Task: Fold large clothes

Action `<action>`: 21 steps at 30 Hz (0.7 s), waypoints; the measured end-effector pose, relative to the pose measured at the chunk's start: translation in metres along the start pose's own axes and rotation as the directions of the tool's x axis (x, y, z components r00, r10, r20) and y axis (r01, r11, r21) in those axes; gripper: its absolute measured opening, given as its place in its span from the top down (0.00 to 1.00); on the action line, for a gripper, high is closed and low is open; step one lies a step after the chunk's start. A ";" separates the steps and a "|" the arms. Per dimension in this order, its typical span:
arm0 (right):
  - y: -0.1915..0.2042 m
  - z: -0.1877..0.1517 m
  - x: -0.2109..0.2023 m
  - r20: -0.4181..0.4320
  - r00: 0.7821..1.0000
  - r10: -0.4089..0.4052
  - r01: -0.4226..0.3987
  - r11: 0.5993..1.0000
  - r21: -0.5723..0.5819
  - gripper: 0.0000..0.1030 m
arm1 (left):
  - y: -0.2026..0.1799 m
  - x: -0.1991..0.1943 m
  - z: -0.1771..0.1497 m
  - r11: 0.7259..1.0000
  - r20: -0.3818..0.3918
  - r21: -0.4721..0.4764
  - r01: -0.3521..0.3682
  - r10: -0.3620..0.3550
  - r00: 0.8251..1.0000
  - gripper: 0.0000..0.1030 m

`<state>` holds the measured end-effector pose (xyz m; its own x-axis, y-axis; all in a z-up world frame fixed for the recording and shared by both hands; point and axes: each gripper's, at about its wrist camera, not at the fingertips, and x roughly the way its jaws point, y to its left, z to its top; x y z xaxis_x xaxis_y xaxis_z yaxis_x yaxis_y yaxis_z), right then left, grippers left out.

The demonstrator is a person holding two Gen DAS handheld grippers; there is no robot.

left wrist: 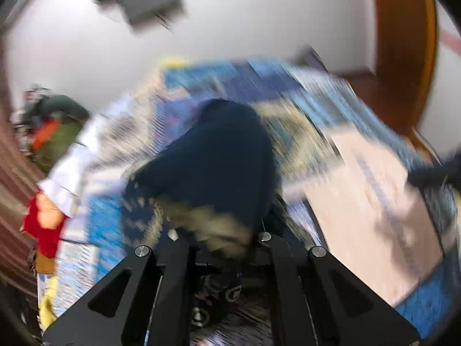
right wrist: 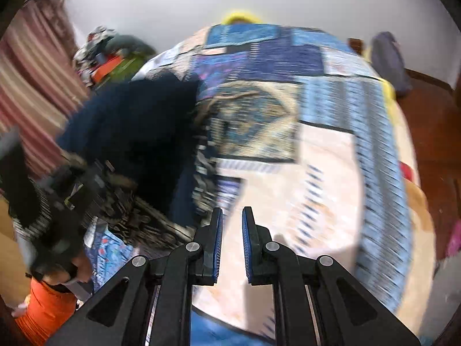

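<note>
While the left gripper [left wrist: 219, 239] clamps the dark sweater [left wrist: 219, 155] bunched on the bed [right wrist: 331, 173], the right gripper [right wrist: 232, 222] hangs empty and parted; soft, floppy cloth, best pinched at the hem.

Home bedroom: bed w/ patchwork quilt [right wrist: 340, 66], striped curtain [right wrist: 34, 86], clothes pile [right wrist: 115, 54], wood floor [right wrist: 432, 121], white wall [left wrist: 72, 43].

Right tongs [right wrist: 232, 245] slightly parted, gripping nothing, left tongs [left wrist: 219, 238] fingers hidden, state unclear
</note>
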<state>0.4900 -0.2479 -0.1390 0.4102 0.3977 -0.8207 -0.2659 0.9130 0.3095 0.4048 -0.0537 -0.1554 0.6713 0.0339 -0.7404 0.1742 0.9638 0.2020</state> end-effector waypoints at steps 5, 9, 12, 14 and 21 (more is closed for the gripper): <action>-0.016 -0.019 -0.021 0.014 1.000 -0.027 0.027 1.000 0.008 0.91 | -0.018 0.024 -0.038 0.995 -0.138 0.088 0.042 -0.030 0.990 0.78; -0.006 -0.021 -0.025 0.024 0.999 -0.032 0.033 0.999 -0.031 0.91 | -0.021 -0.008 -0.041 0.977 -0.128 0.131 0.166 -0.149 0.980 0.35; 0.009 -0.017 -0.029 0.050 0.998 -0.038 0.042 0.996 -0.075 0.91 | -0.011 -0.033 -0.041 0.965 -0.109 0.080 0.249 -0.240 0.965 0.27; 0.026 -0.012 -0.032 0.069 0.997 -0.018 0.026 0.993 -0.113 0.91 | 0.007 -0.059 -0.040 0.975 -0.051 0.035 0.221 -0.219 0.974 0.27; 0.100 0.007 -0.021 0.101 0.995 0.013 0.015 0.962 -0.272 0.91 | 0.105 -0.099 -0.036 0.985 0.085 -0.156 0.079 -0.066 0.994 0.11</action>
<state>0.4604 -0.1640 -0.0877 0.4930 0.4168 -0.7637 -0.4872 0.8595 0.1546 0.3303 0.0533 -0.0843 0.7172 -0.0528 -0.6949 0.1125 0.9928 0.0406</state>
